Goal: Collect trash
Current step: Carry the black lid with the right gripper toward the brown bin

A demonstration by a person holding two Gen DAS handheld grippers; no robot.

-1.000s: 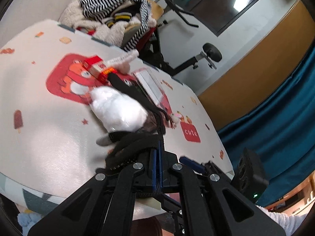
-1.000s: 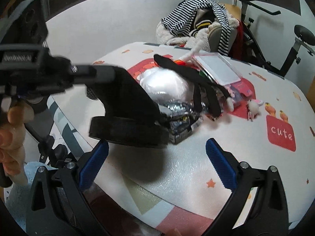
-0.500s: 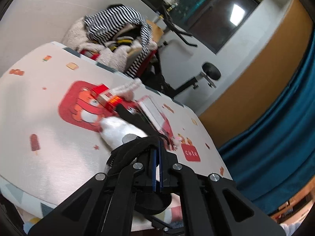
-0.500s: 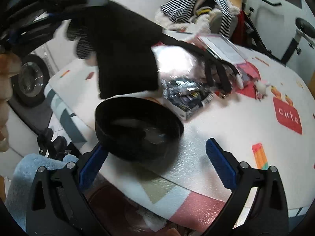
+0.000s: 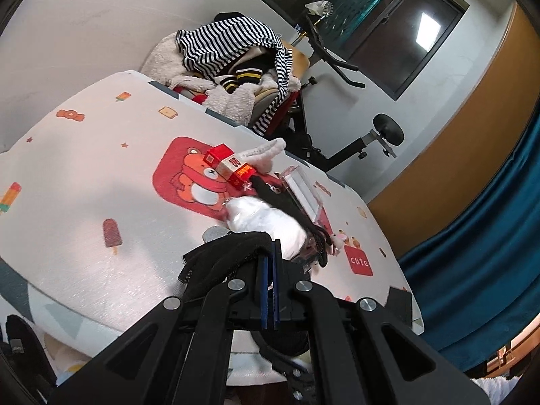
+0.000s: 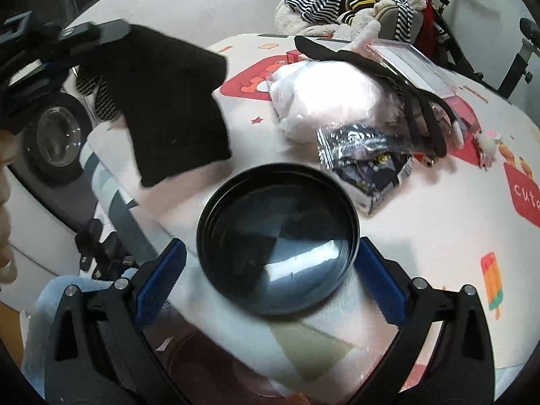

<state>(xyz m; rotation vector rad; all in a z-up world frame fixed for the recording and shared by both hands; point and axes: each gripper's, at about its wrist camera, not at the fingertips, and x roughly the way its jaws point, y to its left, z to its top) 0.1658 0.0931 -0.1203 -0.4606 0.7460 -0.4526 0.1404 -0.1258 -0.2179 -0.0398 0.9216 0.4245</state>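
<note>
My left gripper (image 5: 269, 253) is shut on a black cloth (image 6: 168, 101), which hangs from it at the upper left of the right wrist view, above the table's near edge. In the left wrist view the cloth (image 5: 222, 256) bunches around the fingertips. A round black bowl (image 6: 276, 236) sits on the patterned table mat (image 5: 84, 175) near the front edge. My right gripper (image 6: 270, 278) is open, one blue pad on each side of the bowl's near rim, and holds nothing. Behind the bowl lie a white filled plastic bag (image 6: 324, 101) and a dark snack wrapper (image 6: 364, 162).
A black strap (image 6: 415, 101), a clear flat box (image 6: 411, 64), red packs (image 5: 229, 167) and a small plush toy (image 6: 486, 141) lie further back on the table. Striped clothes (image 5: 236, 50) are piled on a chair behind it, beside an exercise bike (image 5: 354, 141). A blue curtain (image 5: 479, 253) hangs right.
The left gripper has lifted the black cloth up and to the left, off the black bowl, which is now uncovered. The right gripper has come down closer around the bowl.
</note>
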